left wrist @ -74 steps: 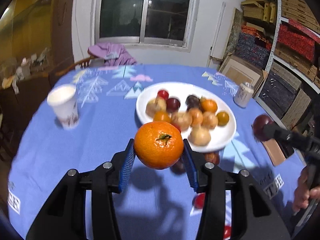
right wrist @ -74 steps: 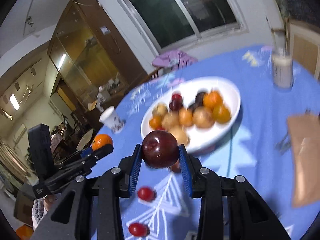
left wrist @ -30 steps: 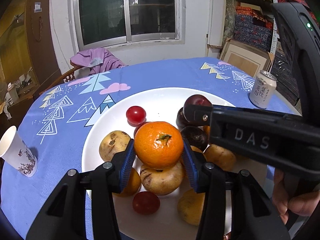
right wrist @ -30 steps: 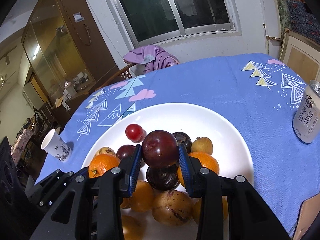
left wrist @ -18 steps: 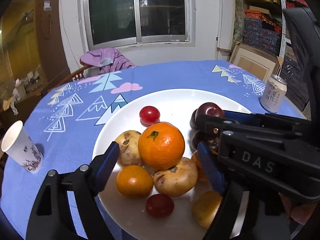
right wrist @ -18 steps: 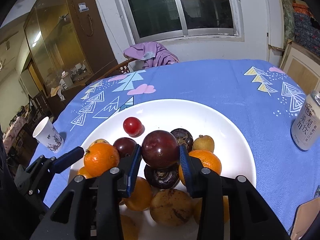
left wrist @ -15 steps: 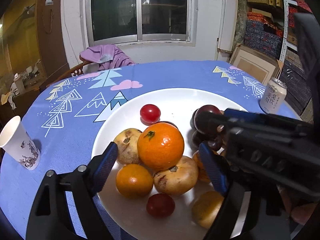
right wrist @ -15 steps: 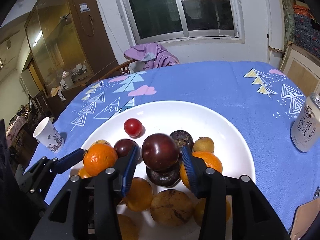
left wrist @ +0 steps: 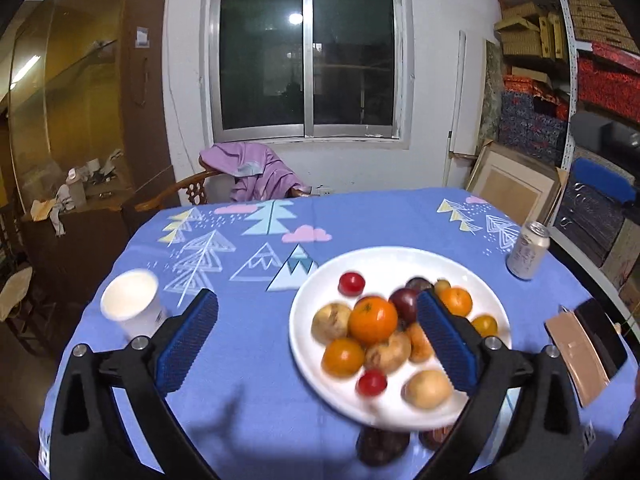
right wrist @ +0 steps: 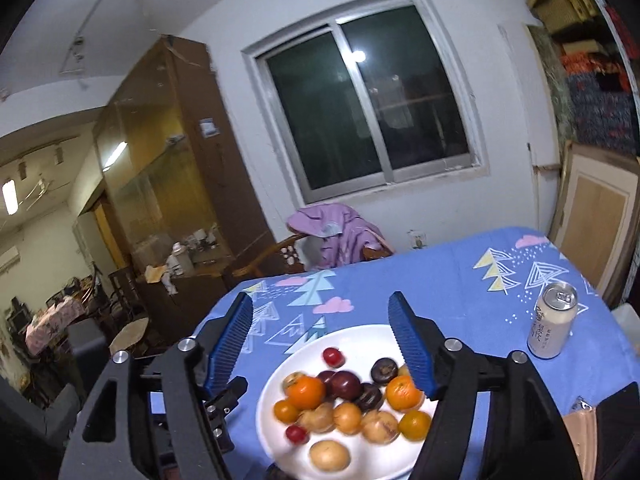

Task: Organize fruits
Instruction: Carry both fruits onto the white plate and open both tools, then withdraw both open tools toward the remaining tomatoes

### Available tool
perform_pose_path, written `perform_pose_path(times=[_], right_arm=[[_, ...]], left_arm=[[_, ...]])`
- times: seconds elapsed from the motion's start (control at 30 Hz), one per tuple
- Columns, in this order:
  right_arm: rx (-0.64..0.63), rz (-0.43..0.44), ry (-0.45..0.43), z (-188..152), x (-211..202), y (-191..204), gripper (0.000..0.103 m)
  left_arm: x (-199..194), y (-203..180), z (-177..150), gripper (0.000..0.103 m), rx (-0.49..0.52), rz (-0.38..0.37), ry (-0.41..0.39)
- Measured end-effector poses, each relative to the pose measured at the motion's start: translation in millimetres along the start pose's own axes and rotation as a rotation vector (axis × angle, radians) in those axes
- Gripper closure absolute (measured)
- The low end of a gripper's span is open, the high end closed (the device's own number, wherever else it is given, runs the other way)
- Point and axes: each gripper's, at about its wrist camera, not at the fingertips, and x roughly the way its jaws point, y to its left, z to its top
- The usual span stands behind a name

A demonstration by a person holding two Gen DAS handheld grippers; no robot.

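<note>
A white plate (left wrist: pixel 384 258) on the blue tablecloth holds a pile of fruit. The large orange (left wrist: pixel 372 319) sits on top of the pile with the dark red plum (left wrist: pixel 404 300) beside it. My left gripper (left wrist: pixel 316 340) hangs above and short of the plate, its jaws opening wide with nothing between them. In the right wrist view the same plate (right wrist: pixel 360 338), orange (right wrist: pixel 306 392) and plum (right wrist: pixel 344 385) lie below my right gripper (right wrist: pixel 322 348). Its jaws are opening too and hold nothing.
A paper cup (left wrist: pixel 130 306) stands left of the plate and a drink can (left wrist: pixel 528 250) to its right. Two dark fruits (left wrist: pixel 382 446) lie on the cloth in front of the plate. A brown wallet and phone (left wrist: pixel 580 356) lie at the right edge. A chair with purple clothing (left wrist: pixel 256 172) stands behind the table.
The left gripper let go of the orange and the right let go of the plum, both onto the pile. Both grippers opened and pulled back and up from the plate.
</note>
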Motion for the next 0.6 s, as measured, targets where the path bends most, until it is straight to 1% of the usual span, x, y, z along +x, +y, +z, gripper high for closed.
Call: perform_pose_path(times=[0.03,0.1,0.2,0.27,0.33,0.4,0.43,0.47,0.5,0.53,0.57,0.6], right_arm=[[-0.013,-0.002,-0.012,-8.2,-13.9,5.6,0.025],[-0.04,-0.014,-0.006,-26.7,-34.8,14.8,0.025],[-0.04,-0.018,0.011,-74.6,-69.8,17.8,0.025],[-0.026,-0.005,0.067,-110.6,-84.2,18.6,0.025],[-0.039,-0.006,0.136,-146.0,-91.7,22.9,0.025],[-0.077,0.008,0.234,-178.2,-91.3,31.7,0.025],[-0.091,0.009,0.266,-188.1,-90.6,36.3,0.025],[-0.105,0.004,0.305,-195.5,-88.0,40.1,0.025],[-0.108,0.019,0.329,-199.4,-85.8,43.9,0.025],[-0.112,0.035,0.349,-202.4,-84.1,46.7,0.025],[-0.122,0.034,0.366,-204.8,-82.3,49.5,0.025],[-0.127,0.041,0.378,-206.5,-80.9,51.2,0.025]], left_arm=[[-7.1,4.4,-11.6,0.004,-0.009,0.011,0.015],[-21.0,9.6,-36.0,0.004,-0.012,0.005,0.058],[-43.7,8.4,-69.4,0.004,-0.024,-0.02,0.09],[-58.2,-2.9,-88.2,0.004,0.01,-0.035,0.09],[-67.0,-14.5,-99.9,0.004,0.052,-0.049,0.088],[-69.8,-29.6,-108.1,0.004,0.101,-0.048,0.083],[-70.0,-34.3,-111.6,0.004,0.119,-0.044,0.083],[-68.8,-37.3,-113.8,0.004,0.133,-0.023,0.083],[-66.3,-39.5,-115.4,0.004,0.144,-0.023,0.089],[-63.4,-40.7,-116.9,0.004,0.144,-0.039,0.106],[-60.3,-40.9,-116.2,0.004,0.141,-0.046,0.117],[-56.8,-39.9,-116.3,0.004,0.137,-0.036,0.125]])
